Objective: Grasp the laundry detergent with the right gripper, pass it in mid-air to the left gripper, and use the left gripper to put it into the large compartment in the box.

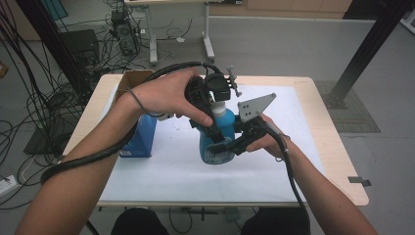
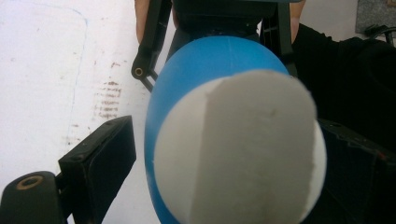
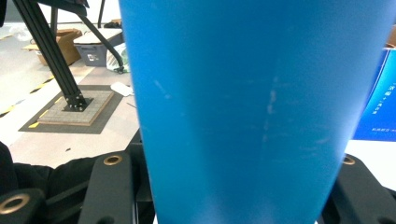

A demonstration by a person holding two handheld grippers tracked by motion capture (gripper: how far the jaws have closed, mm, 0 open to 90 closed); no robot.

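1. Nearest, the person's two forearms come in from the near edge of the table (image 1: 333, 161); a black cable runs along each arm; the white sheet (image 1: 161, 176) in front of the bottle is bare right to the near edge.
2. The blue bottle (image 1: 218, 142) stands upright near the middle of the white sheet; the right gripper (image 1: 234, 145) comes at its lower body from the right and is clenched on it, one black jaw on either side in the right gripper view, where the blue bottle (image 3: 252, 107) rises wide between them.
3. The left gripper (image 1: 211, 110) comes down from above and the left onto the bottle's top; in the left gripper view the white cap (image 2: 243, 154) sits large between its jaws, one black jaw (image 2: 100, 163) standing clear at the left with a gap to the cap, the other dark at the right; whether it presses on the cap I cannot tell.
4. Just left of the bottle a blue box (image 1: 139, 137) stands on the sheet, apart from it; that is the closest obstacle.
5. Farther on the left a brown cardboard box (image 1: 134, 78) sits at the far left corner.
6. The right half of the sheet and the far right corner lie open; beyond the far edge are floor cables and a black frame post (image 1: 362, 54).
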